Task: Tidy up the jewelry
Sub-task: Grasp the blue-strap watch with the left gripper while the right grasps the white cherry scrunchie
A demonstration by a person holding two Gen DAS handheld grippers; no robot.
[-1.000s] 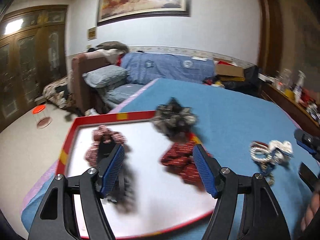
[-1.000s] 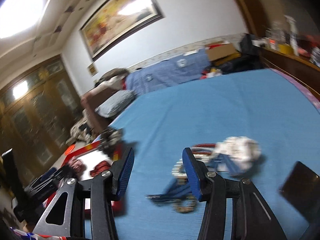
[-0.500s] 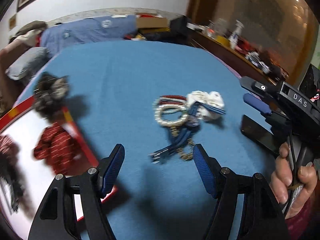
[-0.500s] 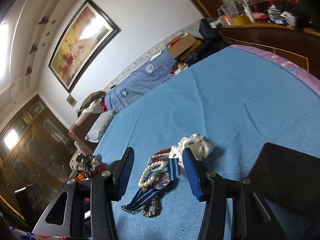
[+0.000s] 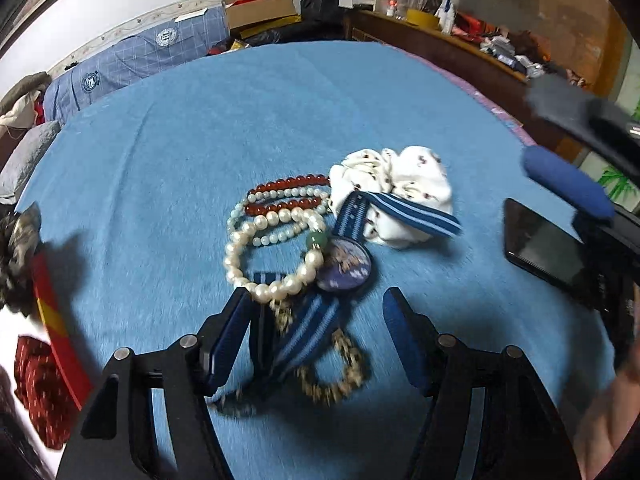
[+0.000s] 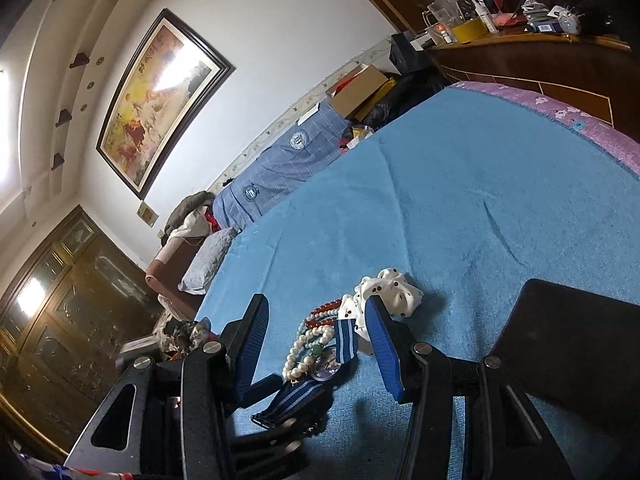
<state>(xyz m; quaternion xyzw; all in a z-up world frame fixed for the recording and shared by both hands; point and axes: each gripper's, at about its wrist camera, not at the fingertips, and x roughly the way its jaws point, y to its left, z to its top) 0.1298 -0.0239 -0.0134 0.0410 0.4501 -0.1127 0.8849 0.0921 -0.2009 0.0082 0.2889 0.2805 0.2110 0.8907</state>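
A jewelry pile lies on the blue bedspread (image 5: 200, 152): a pearl bracelet (image 5: 256, 256), red bead strands (image 5: 288, 192), a blue striped-strap watch (image 5: 344, 268), a gold chain bracelet (image 5: 336, 372) and a white spotted scrunchie (image 5: 400, 192). My left gripper (image 5: 316, 332) is open, low over the pile, its fingers either side of the watch strap and chain. My right gripper (image 6: 316, 340) is open above the same pile; the watch (image 6: 326, 366) and the pearl bracelet (image 6: 300, 352) show between its fingers.
A red-rimmed white tray (image 5: 52, 328) lies at the left with a red patterned scrunchie (image 5: 36, 384) in it and a dark scrunchie (image 5: 16, 248) at its edge. A black phone (image 5: 540, 248) lies right of the pile, also in the right wrist view (image 6: 568, 340).
My left gripper swung from the tray to the right and came down over the jewelry pile. My right gripper tilted and drew closer above the same pile.
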